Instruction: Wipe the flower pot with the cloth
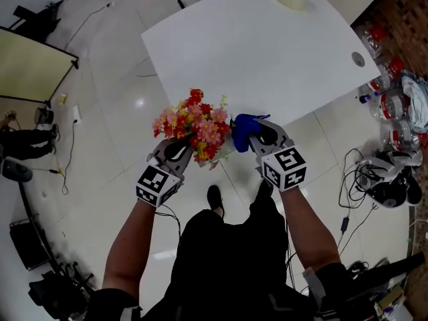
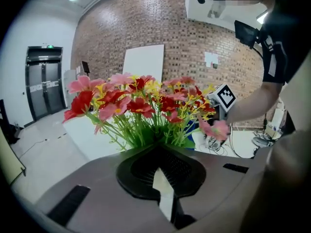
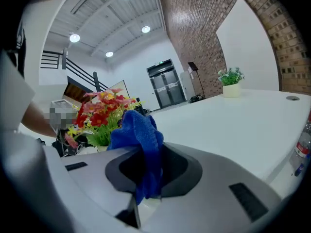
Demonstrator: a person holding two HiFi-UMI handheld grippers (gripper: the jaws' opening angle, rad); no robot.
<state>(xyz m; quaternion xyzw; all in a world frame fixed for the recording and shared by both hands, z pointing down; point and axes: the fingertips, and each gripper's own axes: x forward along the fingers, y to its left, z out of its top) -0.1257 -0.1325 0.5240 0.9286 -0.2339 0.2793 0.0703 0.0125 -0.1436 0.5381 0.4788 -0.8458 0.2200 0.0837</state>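
Your left gripper (image 1: 180, 148) is clenched on the smooth white flower pot (image 2: 163, 181), held in the air off the white table's (image 1: 267, 52) near edge. Your right gripper (image 1: 258, 136) grasps a bunched, fuzzy blue cloth (image 1: 244, 127) just beside the red, pink and yellow blooms (image 1: 194, 124).

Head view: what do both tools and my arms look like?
Left tool and right tool: grey shells, black insets, each carrying a white cube with black square markers. Forearms bare; black short-sleeved top, black trousers.
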